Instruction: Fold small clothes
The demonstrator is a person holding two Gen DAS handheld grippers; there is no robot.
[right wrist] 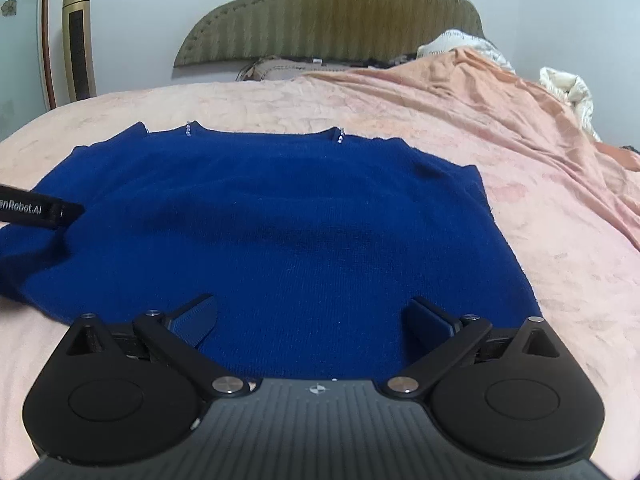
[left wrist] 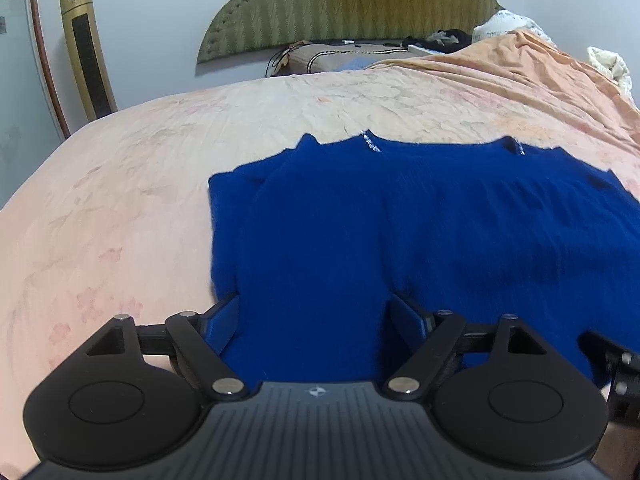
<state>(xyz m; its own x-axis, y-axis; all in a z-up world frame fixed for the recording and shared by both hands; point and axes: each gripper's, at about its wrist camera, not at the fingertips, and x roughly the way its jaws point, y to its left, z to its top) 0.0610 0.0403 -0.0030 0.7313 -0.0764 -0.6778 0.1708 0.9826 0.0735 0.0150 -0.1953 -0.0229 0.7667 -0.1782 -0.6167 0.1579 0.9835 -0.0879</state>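
Blue knit sweater (right wrist: 272, 224) lies flat on the pink bedsheet (right wrist: 540, 208), neckline toward the padded headboard (right wrist: 332, 20). Left gripper (left wrist: 316, 312) and right gripper (right wrist: 312, 316) stand over its near hem, jaws spread, grasping nothing.

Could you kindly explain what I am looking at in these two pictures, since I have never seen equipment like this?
There is no robot here: a person holds a pair of hand-held tongs in each hand, and each carries a wide-angle camera looking forward along its fingers. One picture comes from the left tongs, the other from the right tongs; the black shapes at the bottom are the tools themselves. The left tool's black body also shows at the edge of the right view. A blue sweater lies spread on a bed with a pink sheet, headboard behind. Both tongs stand open over the sweater's near edge; nothing is gripped.
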